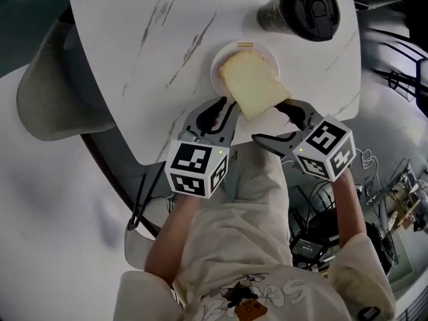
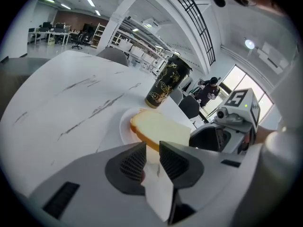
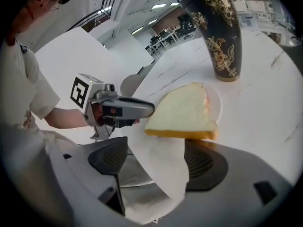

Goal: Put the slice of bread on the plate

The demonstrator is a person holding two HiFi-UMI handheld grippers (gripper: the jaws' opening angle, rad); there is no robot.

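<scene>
The left claw (image 2: 152, 149) pinches the near corner of the bread (image 2: 158, 129). The right claw (image 3: 156, 148) is spread wide just beside it, gripping nothing. The bread's far part lies over the plate (image 2: 124, 126) on the worktop (image 2: 71, 103), with a cup (image 2: 165, 82) beyond.

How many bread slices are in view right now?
1. The slice of bread sits partly over the plate by the black cup, its near edge in the left tool. No others show.
</scene>
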